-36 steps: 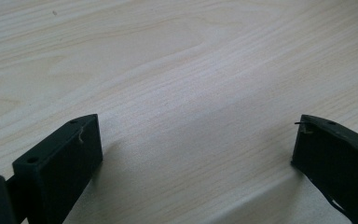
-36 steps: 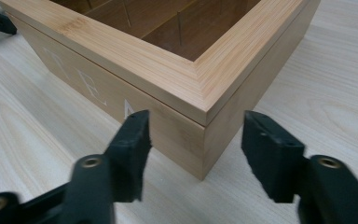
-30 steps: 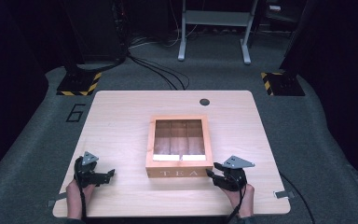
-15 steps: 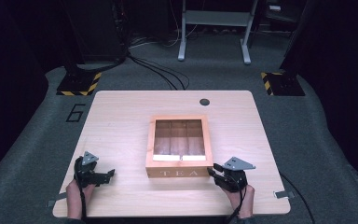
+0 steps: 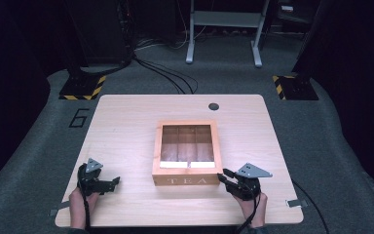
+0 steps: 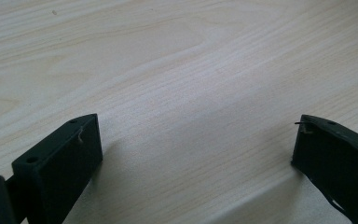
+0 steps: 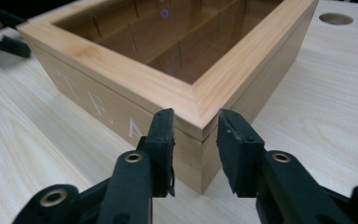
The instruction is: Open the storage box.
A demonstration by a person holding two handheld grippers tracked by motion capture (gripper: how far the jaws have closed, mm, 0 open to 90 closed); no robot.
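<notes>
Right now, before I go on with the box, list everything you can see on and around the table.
tea box: one, light wood, lettered TEA, glass lid over dividers, table centre.
table: one, pale wood.
cable hole: one, dark, far edge of the table.
floor pads: two, black with yellow stripes, beyond the table's far corners.
metal stand: one, grey, on the floor at the back.
left gripper: one, black, near left of the box, jaws wide apart over bare tabletop.
right gripper: one, black, jaws straddling the box's near right corner, just been closing.
</notes>
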